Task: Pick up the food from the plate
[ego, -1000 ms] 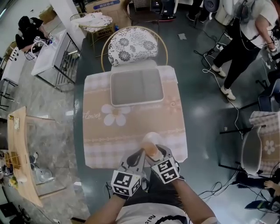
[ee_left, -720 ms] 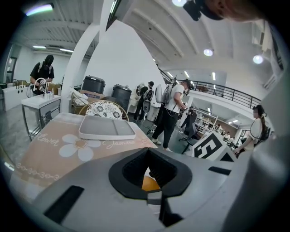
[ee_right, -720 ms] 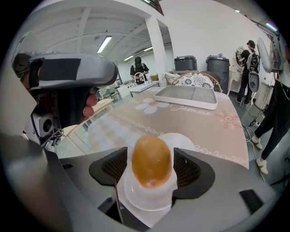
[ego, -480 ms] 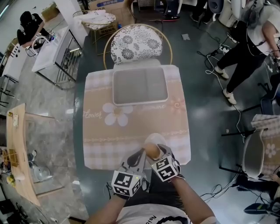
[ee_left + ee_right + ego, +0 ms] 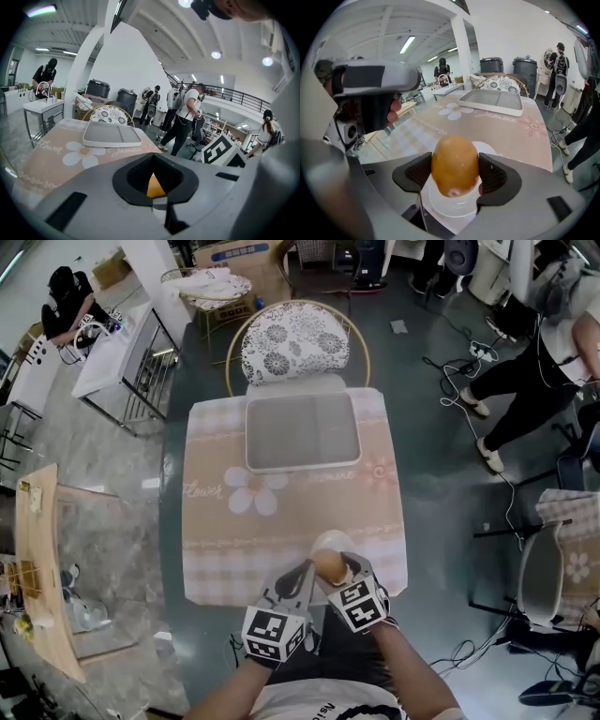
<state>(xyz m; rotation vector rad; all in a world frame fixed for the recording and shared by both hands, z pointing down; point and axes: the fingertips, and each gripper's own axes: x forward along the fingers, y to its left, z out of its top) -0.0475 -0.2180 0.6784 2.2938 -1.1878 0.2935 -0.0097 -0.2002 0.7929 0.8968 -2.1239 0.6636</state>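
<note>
A golden-brown, egg-shaped piece of food (image 5: 455, 164) sits between the black pads of my right gripper (image 5: 455, 176), and both pads press on its sides. Just under it a small white plate (image 5: 454, 206) rests on the tablecloth. From the head view, the food (image 5: 327, 564) and the plate (image 5: 330, 540) are at the table's near edge, with the right gripper (image 5: 330, 570) around the food. My left gripper (image 5: 302, 574) is close beside it on the left. Its jaws (image 5: 153, 180) are closed together with nothing in them; a sliver of orange shows through the gap between the pads.
A grey two-compartment tray (image 5: 302, 432) lies at the far end of the peach flowered tablecloth (image 5: 281, 512). Behind it stands a chair (image 5: 295, 338) with a patterned cushion. People stand to the right (image 5: 553, 343) and at the far left (image 5: 70, 301). Cables lie on the floor.
The food stays between the right jaws just above the plate. Both grippers are almost where they were; only the head view has shifted a little.
</note>
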